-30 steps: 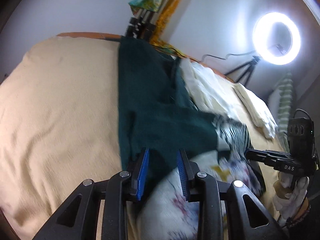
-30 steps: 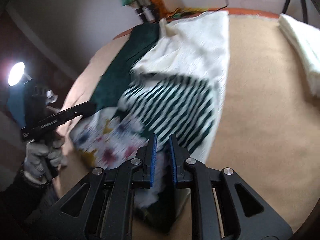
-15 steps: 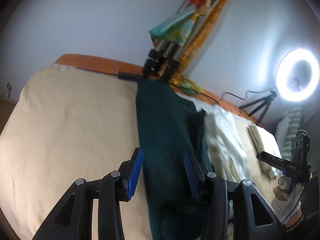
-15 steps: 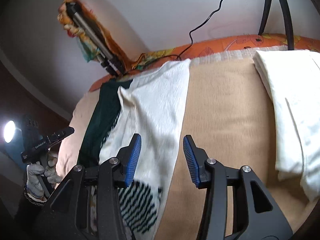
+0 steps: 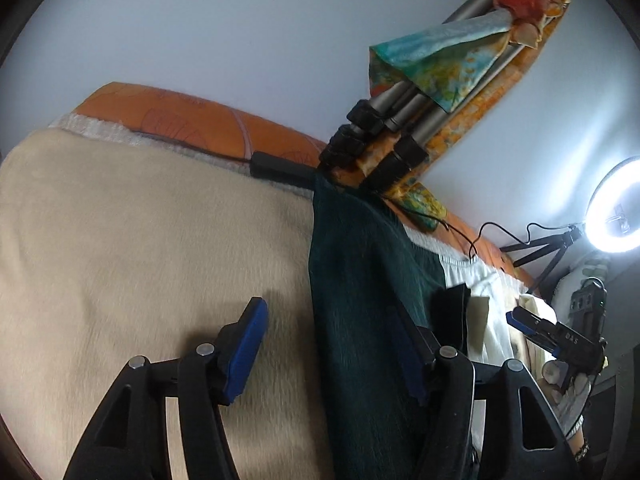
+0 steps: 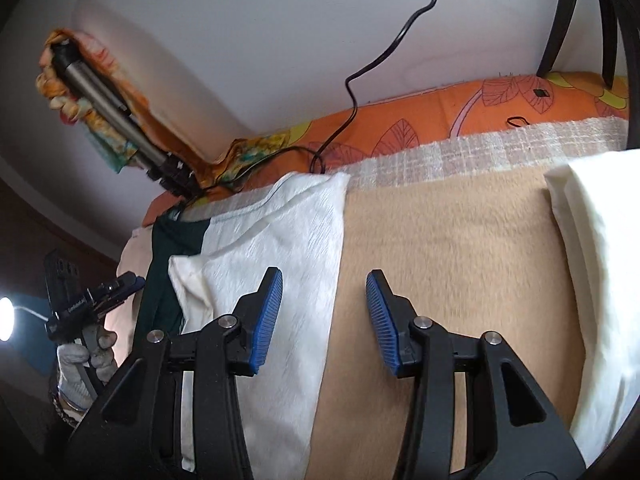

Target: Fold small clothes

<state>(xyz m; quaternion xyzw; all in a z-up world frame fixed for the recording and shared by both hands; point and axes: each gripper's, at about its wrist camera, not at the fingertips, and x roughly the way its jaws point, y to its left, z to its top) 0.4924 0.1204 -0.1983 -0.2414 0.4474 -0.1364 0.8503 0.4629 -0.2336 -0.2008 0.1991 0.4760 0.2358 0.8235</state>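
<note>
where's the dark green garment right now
The dark green garment lies flat on the beige blanket, running from the tripod at the wall towards the open left gripper, with the white garment alongside it.

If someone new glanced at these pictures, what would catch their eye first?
Probably the dark green garment stretched along the beige blanket, beside a white garment. Next, the glowing ring light at the far right, and both tools, left and right, held wide open.

Two garments side by side on blanket (image 6: 448, 240) – knit one (image 5: 360, 280) left of woven one (image 6: 280, 240); tripod (image 5: 384, 136) behind.
</note>
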